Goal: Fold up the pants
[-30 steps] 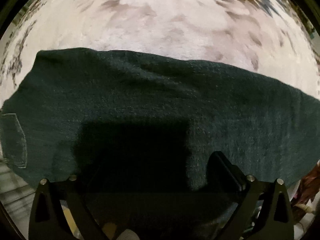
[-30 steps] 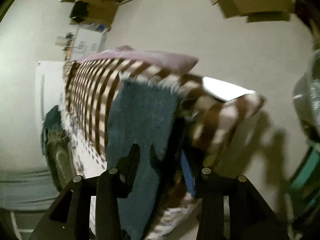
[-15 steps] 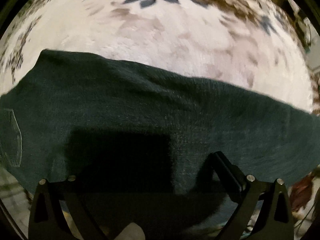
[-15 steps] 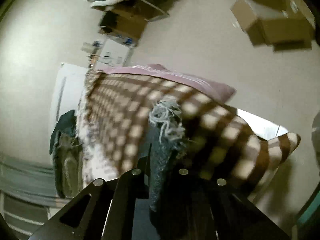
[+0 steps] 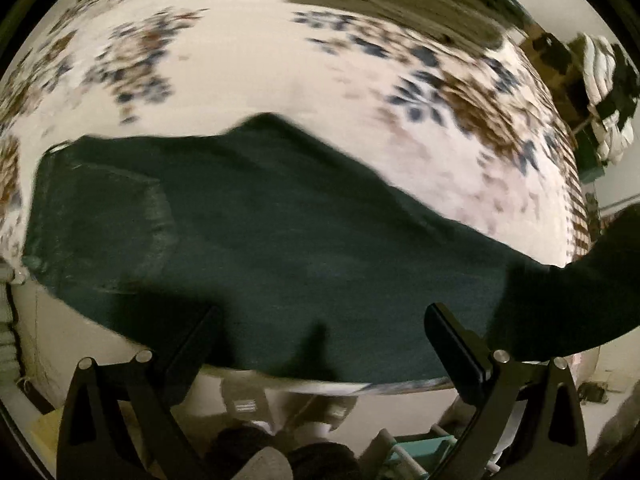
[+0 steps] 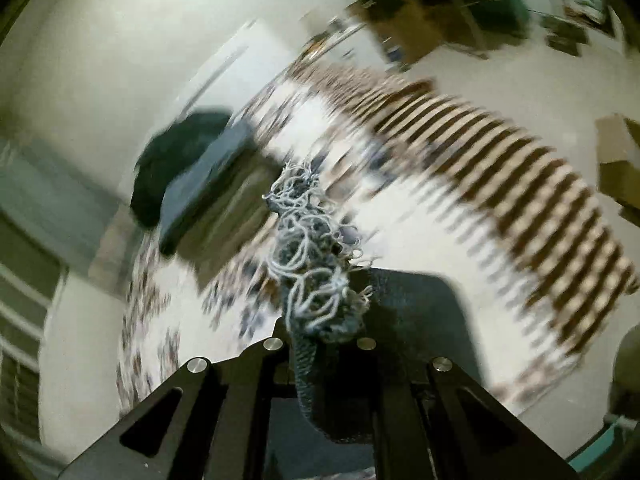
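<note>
The dark blue-green pants (image 5: 280, 240) lie flat across a white floral bedspread (image 5: 260, 72), waistband and back pocket (image 5: 100, 216) at the left. My left gripper (image 5: 320, 332) is open and empty, hovering over the pants' near edge. The leg end at the right lifts off the bed (image 5: 580, 288). My right gripper (image 6: 324, 320) is shut on the frayed leg hem (image 6: 316, 264), with pale threads sticking out past the fingers. The right wrist view is blurred.
The bed's near edge (image 5: 400, 388) runs just in front of my left gripper, with clutter on the floor below. A brown striped blanket (image 6: 520, 184) covers the far part of the bed. Cardboard boxes (image 6: 420, 28) and shelves stand by the wall.
My right gripper closed on the frayed leg hem and swung with it. My left gripper pulled back and up, so the pants' waist end and the bed edge came into view.
</note>
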{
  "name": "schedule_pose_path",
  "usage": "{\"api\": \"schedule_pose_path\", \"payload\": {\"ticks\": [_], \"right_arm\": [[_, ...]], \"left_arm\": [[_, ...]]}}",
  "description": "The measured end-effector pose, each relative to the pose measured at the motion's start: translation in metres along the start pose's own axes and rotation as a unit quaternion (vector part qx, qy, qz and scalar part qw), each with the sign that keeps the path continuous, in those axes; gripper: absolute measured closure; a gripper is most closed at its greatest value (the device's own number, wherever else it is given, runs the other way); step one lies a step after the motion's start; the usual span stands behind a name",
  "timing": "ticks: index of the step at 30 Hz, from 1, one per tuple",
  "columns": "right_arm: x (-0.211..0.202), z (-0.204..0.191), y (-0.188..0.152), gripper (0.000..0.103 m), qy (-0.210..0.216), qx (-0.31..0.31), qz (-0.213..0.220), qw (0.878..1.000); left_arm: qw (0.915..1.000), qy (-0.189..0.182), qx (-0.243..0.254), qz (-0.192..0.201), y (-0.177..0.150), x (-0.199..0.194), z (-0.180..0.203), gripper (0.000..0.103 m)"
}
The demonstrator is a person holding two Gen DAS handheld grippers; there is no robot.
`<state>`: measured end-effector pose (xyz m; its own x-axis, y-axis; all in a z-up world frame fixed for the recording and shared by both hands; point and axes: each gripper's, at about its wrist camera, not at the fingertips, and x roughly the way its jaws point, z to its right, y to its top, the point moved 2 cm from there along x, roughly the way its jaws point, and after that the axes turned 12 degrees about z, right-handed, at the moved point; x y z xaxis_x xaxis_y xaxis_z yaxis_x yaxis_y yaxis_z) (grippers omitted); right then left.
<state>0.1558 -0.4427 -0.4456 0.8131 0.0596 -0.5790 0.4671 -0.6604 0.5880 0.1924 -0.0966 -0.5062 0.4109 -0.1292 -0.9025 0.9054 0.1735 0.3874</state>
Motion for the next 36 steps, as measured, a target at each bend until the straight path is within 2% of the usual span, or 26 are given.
{"api": "schedule_pose_path", "payload": {"ticks": [6,10,13,15,16,17,18,20,21,23,26,29,31,33,36], "right_arm": [[0.065,-0.07,-0.124,0.096,0.011,-0.081,-0.097,0.992],[0.104,-0.094,-0.205,0.096,0.0,-0.141,-0.147,0.979],[0.124,-0.106,-0.248,0.095,-0.022,-0.192,-0.167,0.967],[0.139,-0.108,-0.269,0.08,-0.048,-0.205,-0.194,0.958],[0.137,-0.116,-0.278,0.071,-0.049,-0.214,-0.19,0.957],[0.133,-0.123,-0.284,0.054,-0.026,-0.216,-0.201,0.955],[0.131,-0.131,-0.288,0.047,0.002,-0.208,-0.224,0.952],[0.118,-0.142,-0.292,0.048,0.078,-0.154,-0.274,0.946],[0.111,-0.142,-0.289,0.048,0.079,-0.143,-0.275,0.948],[0.094,-0.131,-0.276,0.048,0.07,-0.095,-0.262,0.958],[0.083,-0.101,-0.257,0.048,0.017,-0.05,-0.232,0.971],[0.102,-0.078,-0.262,0.048,-0.037,-0.046,-0.242,0.968],[0.125,-0.069,-0.283,0.047,-0.061,-0.068,-0.279,0.956],[0.128,-0.077,-0.285,0.043,-0.059,-0.091,-0.264,0.958],[0.127,-0.081,-0.284,0.043,-0.057,-0.11,-0.265,0.956]], "left_arm": [[0.9989,0.036,-0.027,0.012,-0.002,-0.005,-0.084,0.0],[0.9969,0.049,-0.061,0.009,-0.007,-0.008,-0.135,0.0],[0.9955,0.058,-0.074,0.01,-0.012,-0.011,-0.157,0.0],[0.9943,0.065,-0.083,0.011,-0.016,-0.013,-0.171,0.0],[0.9939,0.067,-0.087,0.012,-0.017,-0.015,-0.176,0.0],[0.9932,0.07,-0.092,0.011,-0.018,-0.015,-0.181,0.0],[0.9924,0.075,-0.097,0.011,-0.02,-0.015,-0.187,0.0],[0.9907,0.082,-0.108,0.009,-0.022,-0.014,-0.197,0.0],[0.9892,0.085,-0.119,0.007,-0.024,-0.013,-0.204,0.0],[0.9864,0.086,-0.14,0.004,-0.025,-0.011,-0.214,0.0],[0.9811,0.089,-0.172,0.005,-0.027,-0.004,-0.228,0.0],[0.9717,0.095,-0.216,0.009,-0.029,0.007,-0.245,0.0],[0.9617,0.091,-0.259,0.011,-0.032,0.018,-0.259,0.0],[0.9481,0.077,-0.307,0.024,-0.034,0.028,-0.272,0.0],[0.9326,0.051,-0.353,0.054,-0.035,0.035,-0.279,0.0]]}}
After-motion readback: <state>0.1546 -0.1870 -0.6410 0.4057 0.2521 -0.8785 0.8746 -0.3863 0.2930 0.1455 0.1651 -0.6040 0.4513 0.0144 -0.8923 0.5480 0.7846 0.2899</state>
